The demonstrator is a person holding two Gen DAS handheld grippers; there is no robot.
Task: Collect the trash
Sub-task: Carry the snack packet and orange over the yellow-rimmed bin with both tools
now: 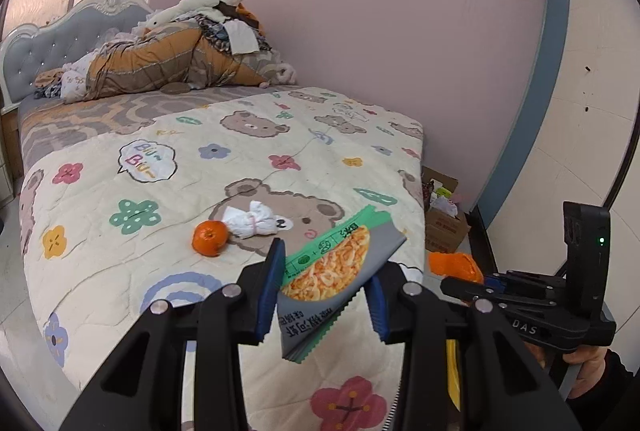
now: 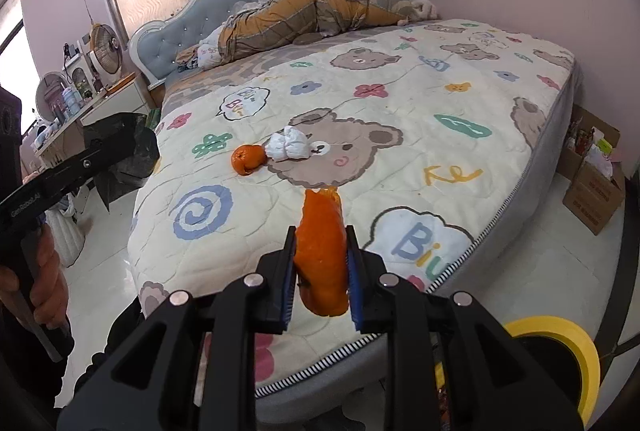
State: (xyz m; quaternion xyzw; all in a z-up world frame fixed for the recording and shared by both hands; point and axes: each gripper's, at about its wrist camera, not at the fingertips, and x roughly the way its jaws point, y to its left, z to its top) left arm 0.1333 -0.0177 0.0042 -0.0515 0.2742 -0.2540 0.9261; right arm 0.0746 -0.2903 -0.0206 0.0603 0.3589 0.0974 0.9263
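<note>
Both hands are mid-carry: the left gripper [image 1: 324, 291] pinches a wrapper [image 1: 332, 271], the right gripper [image 2: 320, 271] clamps orange peel [image 2: 322, 251], so next comes a bin, perhaps the yellow-rimmed one [image 2: 560, 343]; a tissue [image 2: 290, 147] and orange [image 2: 246, 159] remain on the bed [image 2: 440, 103].

The quilt [image 1: 120, 271] on the bed is soft matt cloth, stitched and printed. The snack wrapper [image 1: 336, 271] is thin glossy foil-like plastic with a saw-tooth edge. The orange peel [image 2: 322, 263] looks dimpled. The crumpled tissue [image 2: 290, 147] is soft paper. Gripper pads [image 2: 289, 271] are ribbed blue rubber on matt black plastic.
</note>
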